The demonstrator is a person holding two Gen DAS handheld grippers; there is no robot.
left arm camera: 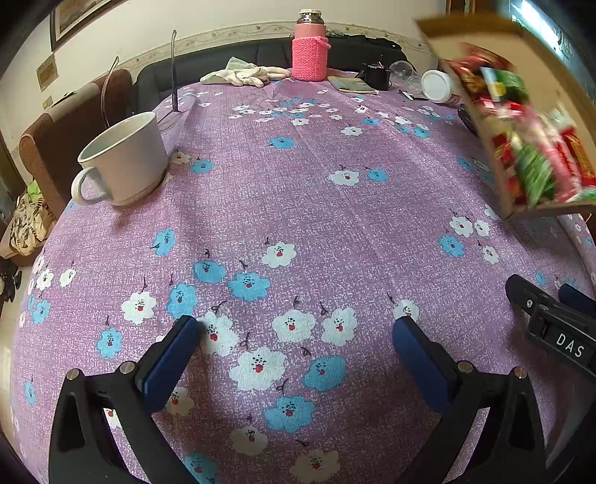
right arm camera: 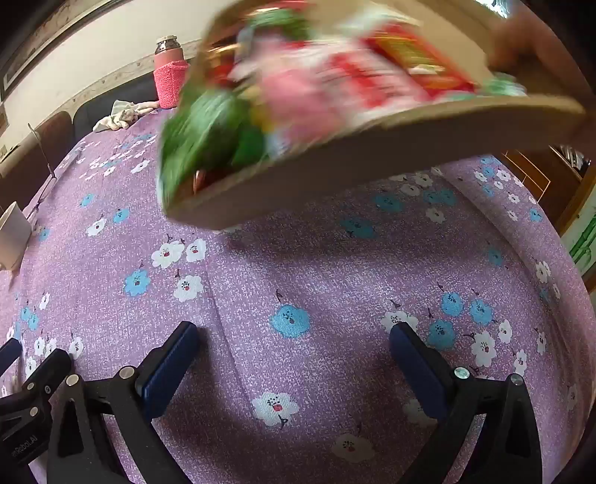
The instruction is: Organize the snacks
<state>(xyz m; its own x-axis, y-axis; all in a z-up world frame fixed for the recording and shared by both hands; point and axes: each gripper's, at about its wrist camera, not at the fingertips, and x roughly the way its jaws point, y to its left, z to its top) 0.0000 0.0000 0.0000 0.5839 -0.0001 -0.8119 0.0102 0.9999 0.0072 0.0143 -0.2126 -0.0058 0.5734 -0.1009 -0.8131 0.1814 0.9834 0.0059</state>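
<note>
A cardboard box (left arm camera: 510, 208) full of snack packets (left arm camera: 532, 149) is tilted in the air at the right, blurred. In the right wrist view the box (right arm camera: 335, 167) hangs above the table with green and red packets (right arm camera: 298, 89) sliding toward its low edge; a bare hand (right arm camera: 521, 33) holds it at the top right. My left gripper (left arm camera: 296, 335) is open and empty over the purple flowered tablecloth (left arm camera: 298, 208). My right gripper (right arm camera: 294, 342) is open and empty over the cloth; it also shows at the right edge of the left wrist view (left arm camera: 551, 316).
A white mug (left arm camera: 123, 160) stands at the left. A pink thermos (left arm camera: 310, 48), white gloves (left arm camera: 246, 74), a dark cup (left arm camera: 377, 76) and a white-lidded jar (left arm camera: 439, 86) stand at the far end. Chairs (left arm camera: 63, 149) stand along the left side.
</note>
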